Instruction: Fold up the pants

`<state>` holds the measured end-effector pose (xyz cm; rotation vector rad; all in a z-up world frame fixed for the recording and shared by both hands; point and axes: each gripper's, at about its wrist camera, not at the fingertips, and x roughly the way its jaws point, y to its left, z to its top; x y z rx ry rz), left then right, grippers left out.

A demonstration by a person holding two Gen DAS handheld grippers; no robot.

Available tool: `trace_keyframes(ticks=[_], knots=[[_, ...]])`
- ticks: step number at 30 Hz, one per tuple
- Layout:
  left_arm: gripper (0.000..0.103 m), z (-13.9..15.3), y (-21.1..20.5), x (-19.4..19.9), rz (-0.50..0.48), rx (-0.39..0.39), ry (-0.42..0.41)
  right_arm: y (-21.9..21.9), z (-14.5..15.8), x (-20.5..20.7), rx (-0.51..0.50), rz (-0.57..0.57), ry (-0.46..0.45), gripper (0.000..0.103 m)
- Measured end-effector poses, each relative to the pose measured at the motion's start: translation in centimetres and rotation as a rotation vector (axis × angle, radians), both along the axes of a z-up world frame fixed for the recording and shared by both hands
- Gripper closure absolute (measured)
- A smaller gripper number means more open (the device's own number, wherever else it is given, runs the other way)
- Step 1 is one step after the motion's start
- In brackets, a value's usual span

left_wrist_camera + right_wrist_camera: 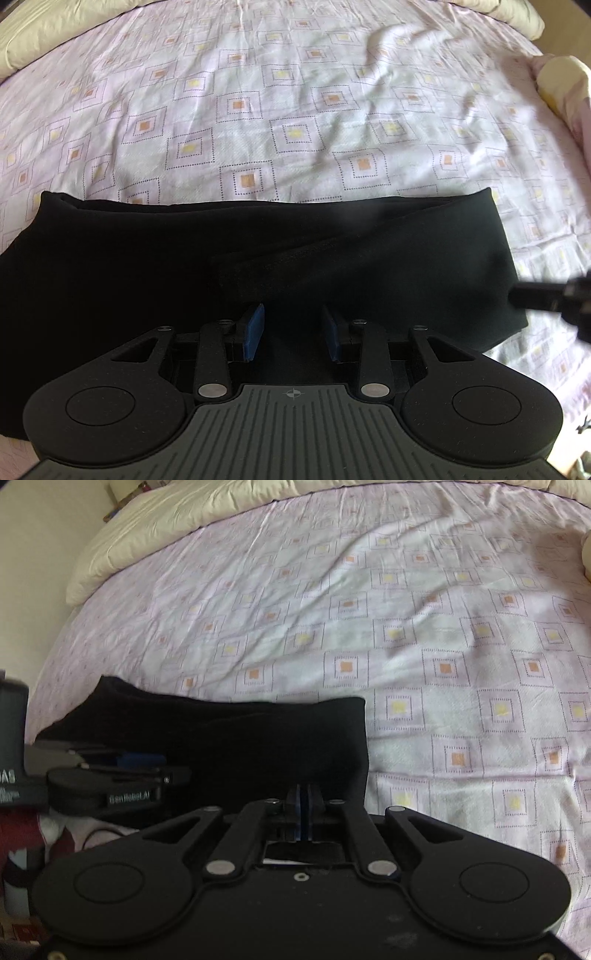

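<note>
Bed sheet [295,110], pale pink with dotted squares, spread ahead of and to both sides of both sets of jaws; cream duvet [166,524] bunched at its far edge; pants [147,266], black, folded into a flat band on the sheet, directly under and just ahead of both jaws; left gripper [291,328], jaws parted, blue pads apart above the dark cloth, nothing pinched; right gripper [303,805], jaws drawn together near the band's right end; whether cloth is caught, cannot tell.
</note>
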<state>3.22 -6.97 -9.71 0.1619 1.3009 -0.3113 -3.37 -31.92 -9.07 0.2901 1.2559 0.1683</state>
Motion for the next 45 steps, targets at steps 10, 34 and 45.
trace_keyframes(ticks=[10,34,45], knots=[[0.069,3.3,2.2,-1.2,0.091,-0.03,-0.029,-0.1,-0.6,-1.9,0.004,-0.013,-0.003,0.093],[0.069,7.3,18.5,-6.0,0.257,0.021,-0.139,17.1,5.0,-0.2,0.095,0.093,-0.126,0.092],[0.069,6.1,28.2,-2.7,0.22,0.006,-0.138,28.9,4.4,8.8,0.076,0.062,-0.169,0.092]])
